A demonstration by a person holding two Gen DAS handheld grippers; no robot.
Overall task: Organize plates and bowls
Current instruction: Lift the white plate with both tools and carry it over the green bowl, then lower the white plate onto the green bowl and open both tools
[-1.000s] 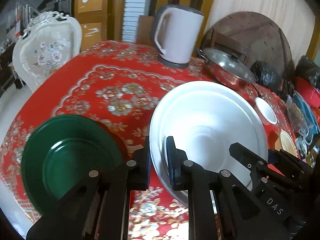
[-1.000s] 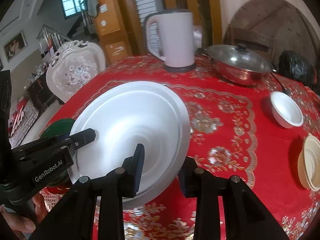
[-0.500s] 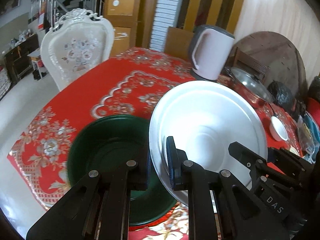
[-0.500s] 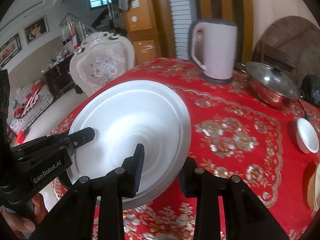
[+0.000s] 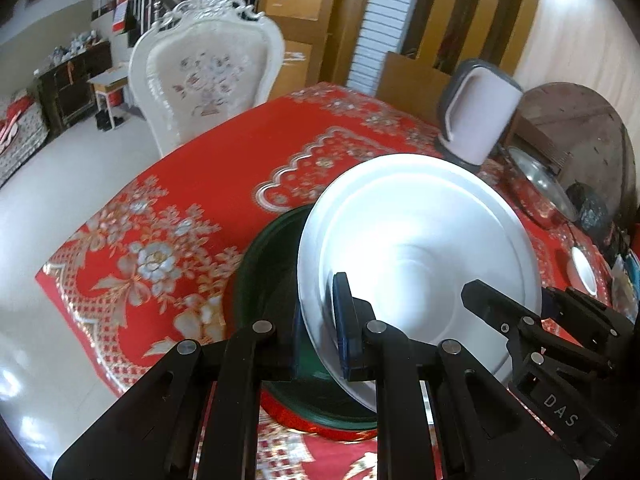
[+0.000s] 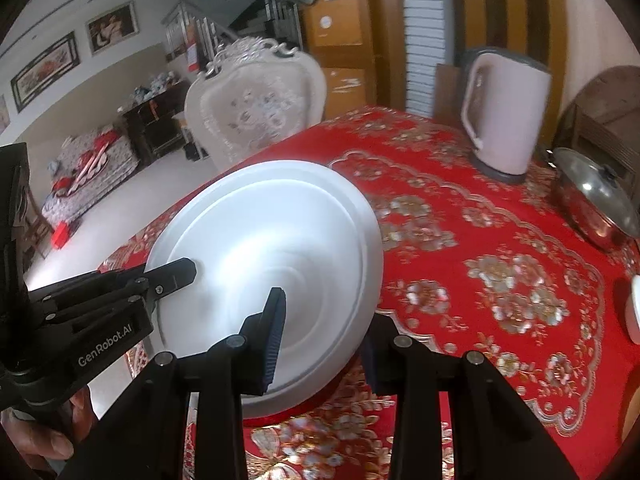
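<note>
A large white plate point(image 5: 420, 264) is held tilted above the table by both grippers. My left gripper point(image 5: 320, 340) is shut on its near left rim. My right gripper point(image 6: 324, 340) is shut on its near right rim; it also shows in the left wrist view point(image 5: 504, 316). The plate also shows in the right wrist view point(image 6: 272, 256). A dark green plate point(image 5: 272, 280) lies on the red tablecloth directly under the white plate, mostly hidden by it. A small white bowl point(image 5: 584, 272) sits at the far right.
A pink-white electric kettle point(image 6: 504, 116) and a lidded steel pot point(image 6: 596, 200) stand at the back of the table point(image 6: 480, 280). A white ornate chair point(image 5: 208, 80) stands at the table's far left edge. The table's left edge drops to the floor.
Both grippers have carried the white plate leftward, over the green plate. The green plate went from fully visible at the left to mostly covered beneath the white plate.
</note>
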